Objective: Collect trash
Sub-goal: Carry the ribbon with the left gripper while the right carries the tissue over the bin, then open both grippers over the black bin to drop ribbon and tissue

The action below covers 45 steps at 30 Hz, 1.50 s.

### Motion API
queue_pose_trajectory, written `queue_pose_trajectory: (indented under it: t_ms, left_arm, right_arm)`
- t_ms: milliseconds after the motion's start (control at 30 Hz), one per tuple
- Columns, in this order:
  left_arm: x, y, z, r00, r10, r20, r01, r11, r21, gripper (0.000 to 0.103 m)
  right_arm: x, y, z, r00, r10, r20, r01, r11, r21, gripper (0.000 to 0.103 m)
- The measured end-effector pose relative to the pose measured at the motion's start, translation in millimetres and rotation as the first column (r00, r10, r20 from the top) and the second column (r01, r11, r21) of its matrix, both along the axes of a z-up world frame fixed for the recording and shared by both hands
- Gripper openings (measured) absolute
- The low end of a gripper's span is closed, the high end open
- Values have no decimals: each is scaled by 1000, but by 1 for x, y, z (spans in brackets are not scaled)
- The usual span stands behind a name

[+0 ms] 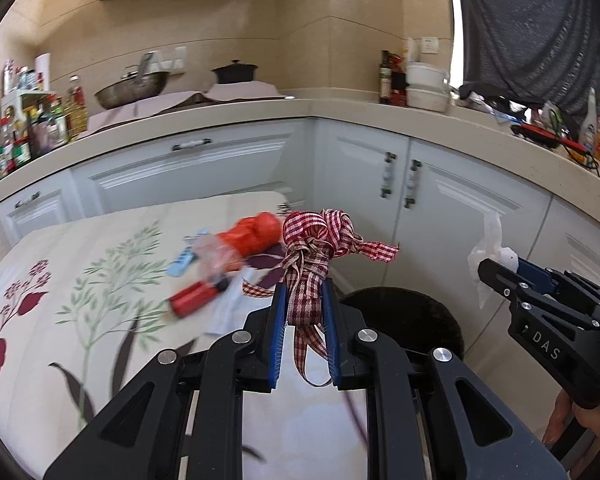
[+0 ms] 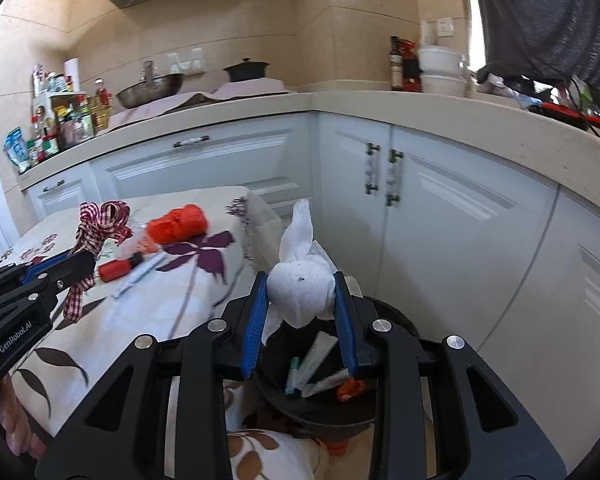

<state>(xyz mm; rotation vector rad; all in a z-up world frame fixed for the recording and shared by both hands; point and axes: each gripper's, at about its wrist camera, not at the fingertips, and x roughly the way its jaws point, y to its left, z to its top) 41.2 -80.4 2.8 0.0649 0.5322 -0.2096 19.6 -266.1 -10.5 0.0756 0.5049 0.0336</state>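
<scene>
Kitchen: we note "GenRobot.AI" on left gripper (image 2: 85, 267), clamping gingham ribbon (image 1: 312, 264); "DAS"-marked right gripper (image 2: 301, 300) pinches tissue (image 2: 302, 292).

Worktop (image 1: 60, 280) under a floral cloth

On it lie a crumpled orange bag (image 1: 256, 236), a red tube (image 1: 194, 299) and a light-blue scrap (image 1: 182, 263).

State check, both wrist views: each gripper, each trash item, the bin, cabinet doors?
left gripper: shut on the ribbon
ribbon: knotted, lifted off the table
right gripper: shut on the tissue
tissue: crumpled, held above the bin
bin: open, trash already inside
orange bag: lying on the table
red tube: lying on the table
cabinet doors: closed
</scene>
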Motion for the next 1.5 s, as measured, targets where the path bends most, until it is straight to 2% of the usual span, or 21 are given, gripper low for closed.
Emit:
queue_pose_trajectory:
  t_ms: [400, 1100, 1500]
  left_arm:
    - [24, -60, -10, 997, -74, -6, 74, 997, 14, 19]
    - [64, -107, -39, 989, -89, -117, 94, 995, 38, 19]
    - [88, -116, -55, 979, -74, -192, 84, 995, 44, 20]
  right_arm:
    - [9, -35, -11, 997, -72, -8, 72, 997, -17, 31]
    - [45, -66, -40, 992, -111, -58, 111, 994, -1, 31]
    - [67, -71, -56, 989, -122, -85, 123, 992, 7, 33]
